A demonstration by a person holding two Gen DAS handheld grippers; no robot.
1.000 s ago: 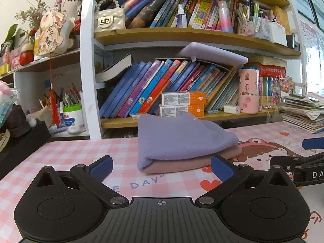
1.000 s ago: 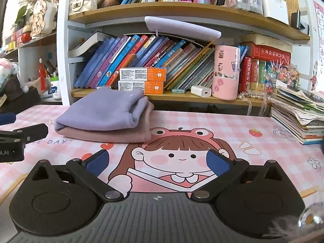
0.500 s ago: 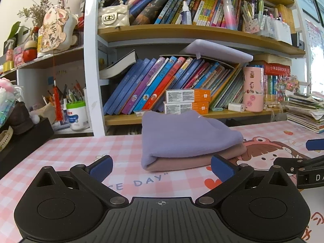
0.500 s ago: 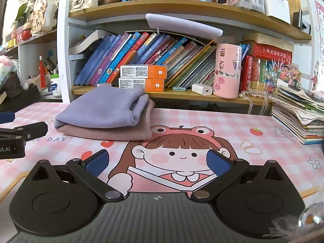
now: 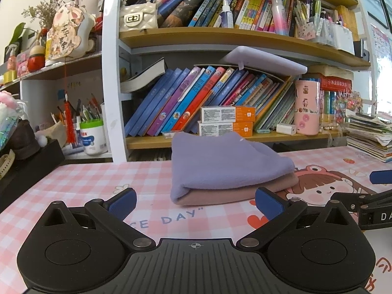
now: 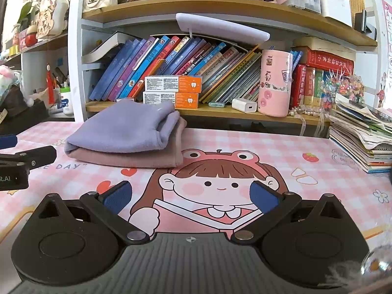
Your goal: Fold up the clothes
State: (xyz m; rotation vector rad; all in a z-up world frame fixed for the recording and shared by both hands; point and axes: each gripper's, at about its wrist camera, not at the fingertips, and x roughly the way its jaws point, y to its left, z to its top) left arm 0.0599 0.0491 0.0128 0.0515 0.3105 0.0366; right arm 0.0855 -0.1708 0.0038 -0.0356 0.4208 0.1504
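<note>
Left wrist view: our left tool (image 5: pixel 194 202) is spread wide and empty, low over the tabletop (image 5: pixel 80 183). The cloth (image 5: pixel 227 169) lies folded just ahead, lilac over pink.

Right wrist view: our right tool (image 6: pixel 189 197) is likewise released, the cloth (image 6: pixel 127 134) ahead to its left. We judge folding nearly finished; next, perhaps only tidying edges.

Bright, sharp fisheye views; edges bow, right side glares.
</note>
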